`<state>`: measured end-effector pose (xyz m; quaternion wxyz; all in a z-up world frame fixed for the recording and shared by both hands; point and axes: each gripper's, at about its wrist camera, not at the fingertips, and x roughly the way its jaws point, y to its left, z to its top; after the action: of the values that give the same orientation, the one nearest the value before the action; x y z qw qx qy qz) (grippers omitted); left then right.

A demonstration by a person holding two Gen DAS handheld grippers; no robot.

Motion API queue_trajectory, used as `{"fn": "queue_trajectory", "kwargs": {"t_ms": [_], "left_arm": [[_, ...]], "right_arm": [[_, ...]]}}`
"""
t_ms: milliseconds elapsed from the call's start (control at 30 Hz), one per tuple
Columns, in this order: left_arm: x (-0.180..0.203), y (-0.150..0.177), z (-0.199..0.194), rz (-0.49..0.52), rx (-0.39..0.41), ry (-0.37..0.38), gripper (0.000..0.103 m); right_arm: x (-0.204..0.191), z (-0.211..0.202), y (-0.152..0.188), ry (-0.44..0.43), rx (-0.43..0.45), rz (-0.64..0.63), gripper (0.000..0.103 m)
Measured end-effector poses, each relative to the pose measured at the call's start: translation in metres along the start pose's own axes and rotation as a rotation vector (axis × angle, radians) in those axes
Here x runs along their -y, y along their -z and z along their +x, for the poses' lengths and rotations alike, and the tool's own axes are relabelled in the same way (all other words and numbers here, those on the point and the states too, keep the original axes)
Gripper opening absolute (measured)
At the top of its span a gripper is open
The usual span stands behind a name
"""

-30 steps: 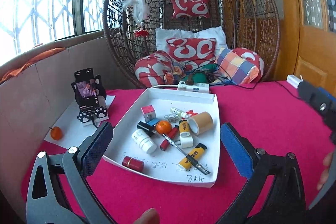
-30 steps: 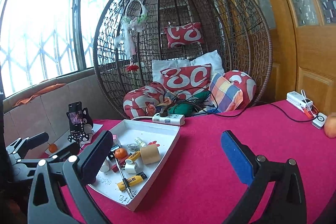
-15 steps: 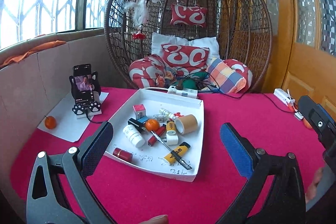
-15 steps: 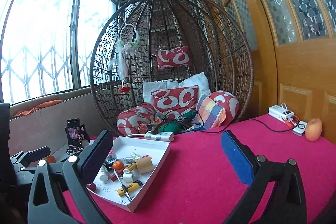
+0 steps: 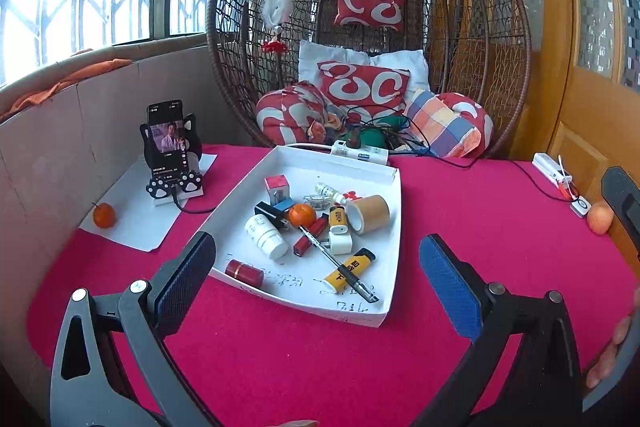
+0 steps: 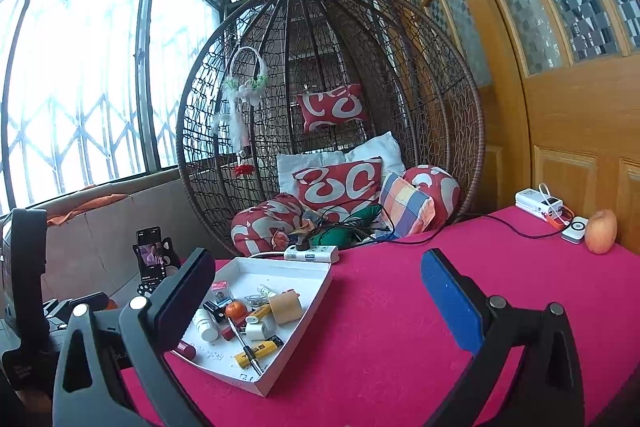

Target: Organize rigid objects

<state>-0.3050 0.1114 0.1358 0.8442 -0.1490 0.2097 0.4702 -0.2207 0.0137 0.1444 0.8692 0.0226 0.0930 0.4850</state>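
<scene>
From the left wrist, the left tongs (image 5: 316,279) stand wide apart with nothing between them, held above the red table (image 5: 480,219). Straight ahead at 12 o'clock lies the white tray (image 5: 394,227), heaped with small things: an orange (image 5: 301,215) near its middle, a white pill bottle (image 5: 265,236) at the orange's 8 o'clock, a black pen (image 5: 338,264) running toward 5 o'clock across a yellow lighter (image 5: 349,269), a brown tape roll (image 5: 369,213) at 3 o'clock, and a red lipstick tube (image 5: 244,271) near the tray's front edge. A phone on a stand (image 5: 168,145) sits at 10 o'clock.

From the right wrist, the right tongs (image 6: 316,291) also gape, gripping nothing. The tray (image 6: 312,303) lies at 10 o'clock, partly behind the left finger. An apple (image 6: 600,231) rests at 2 o'clock, well apart from the tray.
</scene>
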Motion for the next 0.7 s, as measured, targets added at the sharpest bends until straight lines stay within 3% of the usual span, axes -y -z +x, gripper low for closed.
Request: {"fn": "queue_trajectory", "kwargs": {"t_ms": [200,700], "left_arm": [[-0.0027,0.0008,-0.001,0.005,-0.009,-0.044,0.103],[0.0066,0.0021,-0.0059,0.025,-0.014,-0.02,0.103]], "right_arm": [[0.0017,-0.0048,-0.0022,0.017,0.022,0.012,0.103],[0.0031,-0.0081,-0.001,0.029,0.017,0.005,0.103]]}}
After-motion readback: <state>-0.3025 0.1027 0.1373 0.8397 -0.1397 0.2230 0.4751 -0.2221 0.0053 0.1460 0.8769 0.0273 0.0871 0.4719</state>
